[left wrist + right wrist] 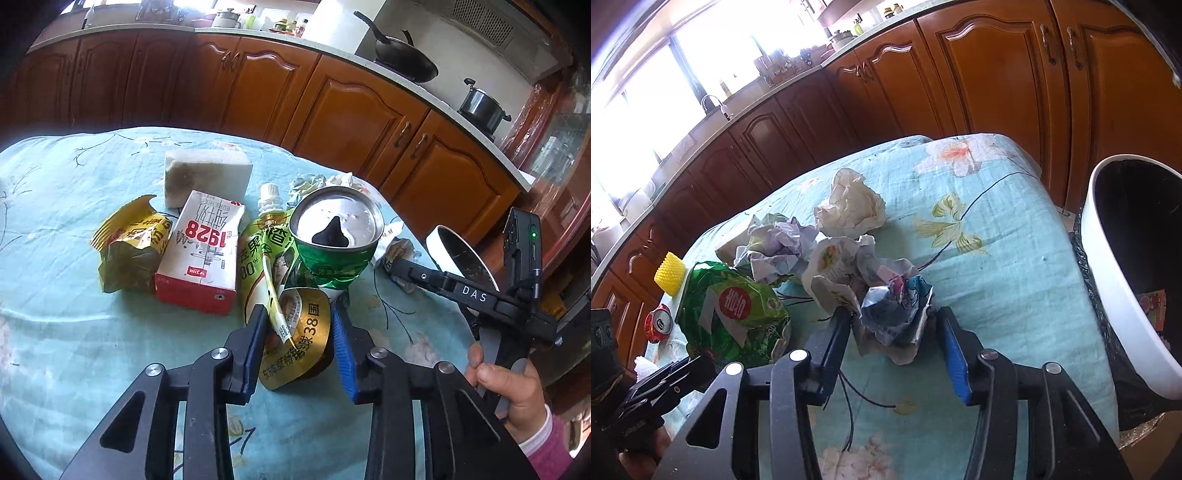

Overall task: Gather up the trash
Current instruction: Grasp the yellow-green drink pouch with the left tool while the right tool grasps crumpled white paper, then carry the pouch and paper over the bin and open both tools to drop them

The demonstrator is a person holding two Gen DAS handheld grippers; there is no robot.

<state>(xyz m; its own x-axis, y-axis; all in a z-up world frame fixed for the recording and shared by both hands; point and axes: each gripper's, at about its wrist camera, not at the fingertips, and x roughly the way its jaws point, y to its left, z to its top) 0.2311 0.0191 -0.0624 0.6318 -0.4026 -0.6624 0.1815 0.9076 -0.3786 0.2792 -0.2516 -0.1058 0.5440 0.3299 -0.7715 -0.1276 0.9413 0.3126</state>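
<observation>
Trash lies on a table with a teal flowered cloth [55, 325]. In the left wrist view, my left gripper [297, 314] is open around a gold foil lid [299, 343], with a crushed green can [334, 236], a green juice pouch [262, 258], a red-and-white carton [201, 254] and a yellow wrapper [129, 247] just beyond. In the right wrist view, my right gripper [892, 317] is open around a crumpled printed paper ball [894, 306]. More crumpled paper [849, 205] lies behind it. A white bin with a black liner [1108, 273] stands at the right.
A white sponge block [207, 177] lies at the back of the pile. A green snack bag [733, 306], a yellow cup [670, 273] and a red can [659, 321] lie at the left. Brown kitchen cabinets [332, 107] run behind the table.
</observation>
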